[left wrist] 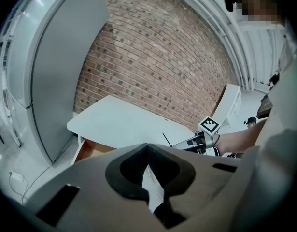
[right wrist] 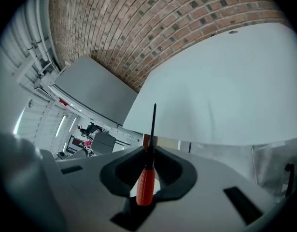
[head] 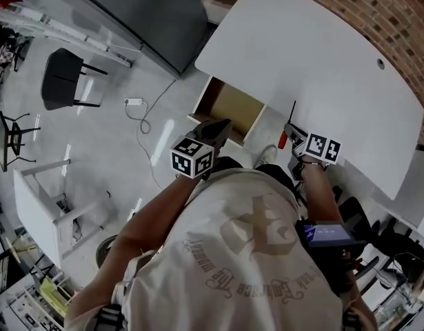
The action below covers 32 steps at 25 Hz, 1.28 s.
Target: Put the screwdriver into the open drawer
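A screwdriver (right wrist: 146,182) with a red handle and a thin black shaft is clamped between the jaws of my right gripper (right wrist: 151,150), its tip pointing forward over the white table (right wrist: 220,95). In the head view my right gripper (head: 289,132) hangs at the table's near edge, just right of the open wooden drawer (head: 234,109), and the screwdriver (head: 291,116) sticks out over the tabletop (head: 322,67). My left gripper (head: 216,129) hovers over the drawer's near edge with its jaws shut and nothing in them. From the left gripper (left wrist: 147,147) I see the drawer (left wrist: 92,151) at lower left.
A brick wall (head: 377,12) runs behind the table. A tall grey cabinet (head: 149,12) stands left of the drawer. On the floor are a black chair (head: 60,78), a white cable with a plug (head: 134,103) and a white frame (head: 46,205).
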Available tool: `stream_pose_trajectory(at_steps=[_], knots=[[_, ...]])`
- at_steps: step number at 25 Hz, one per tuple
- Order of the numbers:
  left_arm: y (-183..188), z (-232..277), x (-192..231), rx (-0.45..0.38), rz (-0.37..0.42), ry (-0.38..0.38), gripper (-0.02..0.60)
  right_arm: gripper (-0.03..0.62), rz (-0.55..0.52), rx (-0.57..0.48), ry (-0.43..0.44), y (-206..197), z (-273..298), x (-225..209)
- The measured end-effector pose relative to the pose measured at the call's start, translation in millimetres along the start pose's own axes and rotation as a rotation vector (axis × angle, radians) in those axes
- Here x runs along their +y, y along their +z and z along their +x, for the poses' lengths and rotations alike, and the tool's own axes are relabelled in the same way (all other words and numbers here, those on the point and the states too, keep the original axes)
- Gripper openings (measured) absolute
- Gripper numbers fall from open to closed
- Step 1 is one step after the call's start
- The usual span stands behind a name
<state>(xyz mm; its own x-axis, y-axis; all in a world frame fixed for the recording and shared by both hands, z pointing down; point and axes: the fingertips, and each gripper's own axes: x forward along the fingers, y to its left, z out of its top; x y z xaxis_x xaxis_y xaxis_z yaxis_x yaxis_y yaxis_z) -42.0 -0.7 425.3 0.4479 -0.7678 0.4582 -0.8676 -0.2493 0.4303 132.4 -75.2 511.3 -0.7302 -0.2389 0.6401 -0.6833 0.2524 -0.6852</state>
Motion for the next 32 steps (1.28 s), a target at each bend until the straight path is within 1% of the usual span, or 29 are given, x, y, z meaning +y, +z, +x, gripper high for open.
stream_pose_trajectory(at_steps=[9, 14, 21, 27, 32], knots=[[4.8, -34.1, 44.0, -0.017, 0.003, -0.036, 0.02, 0.072, 0.015, -0.041, -0.024, -24.3, 20.8, 41.2], [11.3, -50.5, 57.9, -0.022, 0.038, -0.089, 0.02, 0.072, 0.032, -0.088, -0.034, -34.5, 28.9, 64.4], [10.3, -79.9, 80.9, -0.013, 0.069, -0.132, 0.02, 0.072, 0.077, -0.144, -0.036, -57.4, 47.7, 96.5], [5.5, -92.7, 90.5, -0.025, 0.063, -0.156, 0.02, 0.072, 0.096, -0.133, -0.047, -85.6, 61.7, 112.2], [6.8, -101.4, 95.1, -0.032, 0.067, -0.167, 0.02, 0.072, 0.101, -0.121, -0.054, -93.7, 67.4, 119.1]])
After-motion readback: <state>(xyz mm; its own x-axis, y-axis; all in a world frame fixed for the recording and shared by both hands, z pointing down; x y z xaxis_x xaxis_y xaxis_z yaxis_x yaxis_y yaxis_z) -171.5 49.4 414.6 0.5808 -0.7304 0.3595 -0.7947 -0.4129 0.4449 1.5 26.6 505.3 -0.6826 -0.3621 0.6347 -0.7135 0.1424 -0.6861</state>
